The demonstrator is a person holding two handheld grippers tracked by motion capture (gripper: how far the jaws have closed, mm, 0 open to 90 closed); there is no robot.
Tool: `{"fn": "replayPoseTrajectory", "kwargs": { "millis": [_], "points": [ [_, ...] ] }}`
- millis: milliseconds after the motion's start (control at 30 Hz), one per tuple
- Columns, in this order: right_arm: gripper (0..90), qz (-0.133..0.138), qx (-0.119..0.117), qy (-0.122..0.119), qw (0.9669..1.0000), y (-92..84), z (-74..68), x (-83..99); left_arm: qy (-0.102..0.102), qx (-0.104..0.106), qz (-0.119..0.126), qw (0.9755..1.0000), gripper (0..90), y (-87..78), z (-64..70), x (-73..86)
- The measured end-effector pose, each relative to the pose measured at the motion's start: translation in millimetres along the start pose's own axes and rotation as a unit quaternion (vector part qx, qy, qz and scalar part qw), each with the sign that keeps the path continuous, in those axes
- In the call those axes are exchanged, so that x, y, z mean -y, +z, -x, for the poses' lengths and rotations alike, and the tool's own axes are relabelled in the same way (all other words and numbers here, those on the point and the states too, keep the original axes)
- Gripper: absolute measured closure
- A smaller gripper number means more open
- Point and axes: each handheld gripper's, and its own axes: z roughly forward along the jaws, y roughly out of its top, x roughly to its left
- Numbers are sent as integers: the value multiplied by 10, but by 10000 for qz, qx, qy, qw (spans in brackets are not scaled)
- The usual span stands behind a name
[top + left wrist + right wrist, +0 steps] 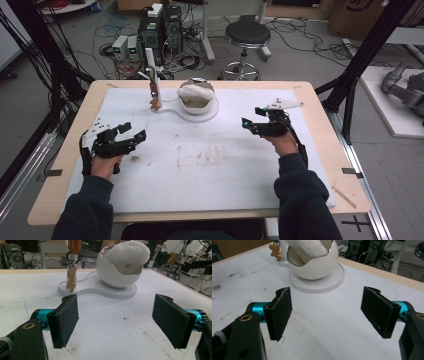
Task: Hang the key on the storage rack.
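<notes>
A white egg-shaped bowl (197, 98) with white stuffing inside stands on a white base (176, 113) at the back middle of the table. It appears as the bowl (117, 275) in the left gripper view and the bowl (312, 262) in the right gripper view. A small brown bear charm (71, 280) hangs from a post (151, 67) on the base; the same charm (276, 252) shows in the right gripper view. My left gripper (133, 133) is open over the table's left side, its jaws wide apart (117, 322). My right gripper (254, 117) is open at the right (328, 312), holding nothing.
A white mat (200, 165) with brown stains covers the wooden table (70, 150). Beyond the far edge stand computer towers (160, 27), cables and a black stool (246, 35). Black frame struts (360, 55) rise at both sides.
</notes>
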Motion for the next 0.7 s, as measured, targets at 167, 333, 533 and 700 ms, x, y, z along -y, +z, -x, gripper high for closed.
{"fn": "replayPoseTrajectory", "kwargs": {
  "millis": [167,333,533,700],
  "points": [
    [255,-23,363,-107,9993,-262,54,285,59,16,-23,10000,211,58,60,-2],
    [246,-28,616,-173,9979,-460,104,484,37,-42,49,10000,211,73,66,-8],
    [228,14,712,-88,9974,-575,158,613,65,-62,22,10000,211,71,66,-7],
    [218,-113,806,-253,9964,-574,121,630,79,-36,10,10000,211,67,70,-8]
  ]
}}
